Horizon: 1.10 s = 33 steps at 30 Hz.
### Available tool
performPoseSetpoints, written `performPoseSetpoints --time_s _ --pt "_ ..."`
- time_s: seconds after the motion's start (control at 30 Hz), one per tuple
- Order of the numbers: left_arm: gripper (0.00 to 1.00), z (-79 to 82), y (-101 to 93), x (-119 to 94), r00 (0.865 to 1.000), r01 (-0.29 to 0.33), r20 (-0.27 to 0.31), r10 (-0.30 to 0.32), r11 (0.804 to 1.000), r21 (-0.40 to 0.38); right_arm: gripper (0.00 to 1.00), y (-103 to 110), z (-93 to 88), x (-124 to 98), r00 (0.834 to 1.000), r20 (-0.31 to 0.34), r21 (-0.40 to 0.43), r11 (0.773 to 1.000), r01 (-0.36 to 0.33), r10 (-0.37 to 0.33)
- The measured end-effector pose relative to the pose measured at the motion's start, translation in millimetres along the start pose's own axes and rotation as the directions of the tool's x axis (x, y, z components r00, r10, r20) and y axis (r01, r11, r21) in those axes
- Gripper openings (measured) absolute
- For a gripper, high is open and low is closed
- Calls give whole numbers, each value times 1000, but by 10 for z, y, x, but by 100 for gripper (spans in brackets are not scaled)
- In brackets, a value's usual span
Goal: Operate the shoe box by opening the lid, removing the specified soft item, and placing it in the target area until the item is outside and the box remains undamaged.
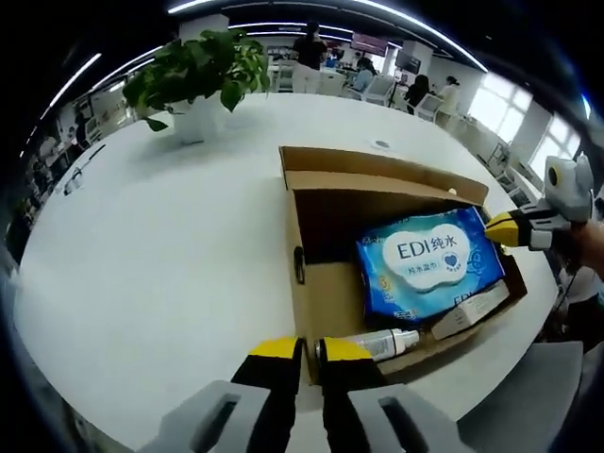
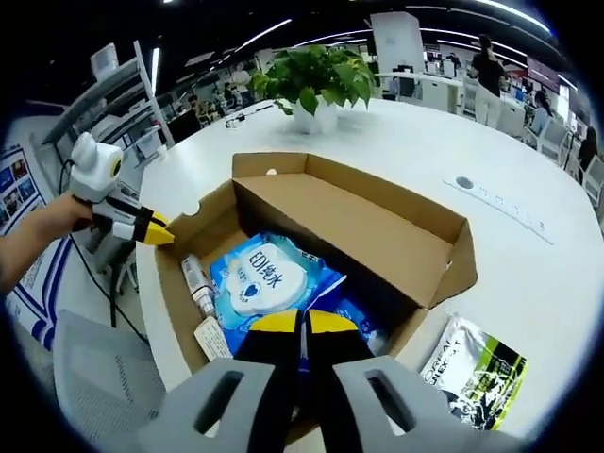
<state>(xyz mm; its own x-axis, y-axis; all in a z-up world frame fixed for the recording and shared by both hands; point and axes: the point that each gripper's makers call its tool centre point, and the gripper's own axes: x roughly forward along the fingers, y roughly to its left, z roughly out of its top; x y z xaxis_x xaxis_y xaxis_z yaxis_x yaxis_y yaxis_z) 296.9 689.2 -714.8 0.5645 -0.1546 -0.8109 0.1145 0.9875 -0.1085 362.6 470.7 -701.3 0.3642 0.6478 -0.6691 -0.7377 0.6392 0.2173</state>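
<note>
A big white round table (image 1: 142, 245) is seen, and a brown shoe box (image 2: 330, 222) is set on it with its lid flipped open and standing up along the far side. In the left gripper view the box's long side runs from near the camera away toward a leafy green plant (image 1: 198, 66) in a white pot farther back on the table. Inside the box a soft blue pack of wipes (image 1: 429, 260) is laid flat, with its long side running along the box and its white label facing up. Beside the pack a small white spray bottle (image 1: 382, 342) is laid on its side, and a small flat white box (image 1: 469, 311) is laid near it. On the table just beside the box, a green and black packet (image 2: 477, 363) is seen in the right gripper view. The left gripper (image 1: 309, 351) is held at the box's near edge with its jaws almost together and nothing between them. The right gripper (image 2: 303, 323) is held over the box's edge, its yellow tips nearly touching, with nothing gripped.
</note>
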Motion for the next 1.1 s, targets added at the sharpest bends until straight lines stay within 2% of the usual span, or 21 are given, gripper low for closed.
performPoseSetpoints --time_s 0.23,0.47,0.6,0.83,1.1 --pt "20 238 -87 -80 998 -13 59 10 999 48 0 -5 -17 17 1000 6 16 1000 0 0" --pt "22 345 -202 -40 998 -11 66 4 993 120 0 -61 -70 36 1000 -8 31 999 12 -12" --pt "23 386 -291 31 998 13 59 -21 991 133 0 -77 -94 43 1000 -13 35 999 16 -16" --pt "23 401 -451 220 998 54 24 -58 986 156 0 -96 -116 46 1000 -17 46 999 17 -17" --pt "24 287 -551 419 992 118 -54 -111 981 153 0 -107 -132 54 999 -25 15 999 28 -28"
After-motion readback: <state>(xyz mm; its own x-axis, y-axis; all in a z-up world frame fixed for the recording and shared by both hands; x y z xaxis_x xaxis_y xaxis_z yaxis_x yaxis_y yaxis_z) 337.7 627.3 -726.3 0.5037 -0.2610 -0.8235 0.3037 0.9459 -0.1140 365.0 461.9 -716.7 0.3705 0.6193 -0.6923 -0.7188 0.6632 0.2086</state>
